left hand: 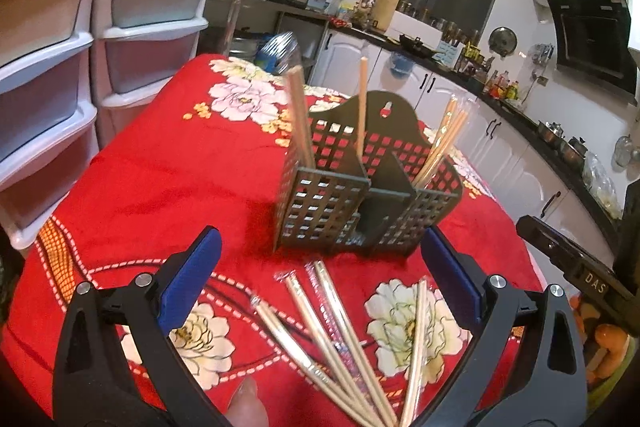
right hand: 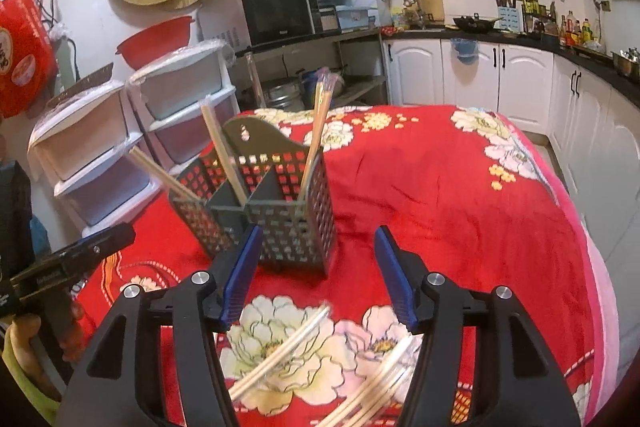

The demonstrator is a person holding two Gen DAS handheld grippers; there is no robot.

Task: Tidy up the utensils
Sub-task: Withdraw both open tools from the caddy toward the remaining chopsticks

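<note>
A dark perforated utensil caddy stands upright on the red floral tablecloth, with wrapped chopsticks standing in its compartments. Several loose wrapped chopsticks lie flat in front of it. My left gripper is open and empty, just above the loose chopsticks and short of the caddy. My right gripper is open and empty, its left pad close to the caddy's front corner. The right gripper shows at the left wrist view's right edge; the left gripper shows at the right wrist view's left edge.
White plastic drawer units stand beside the table on the left. A kitchen counter with white cabinets runs behind and to the right. A bowl of oranges sits by the table's right edge.
</note>
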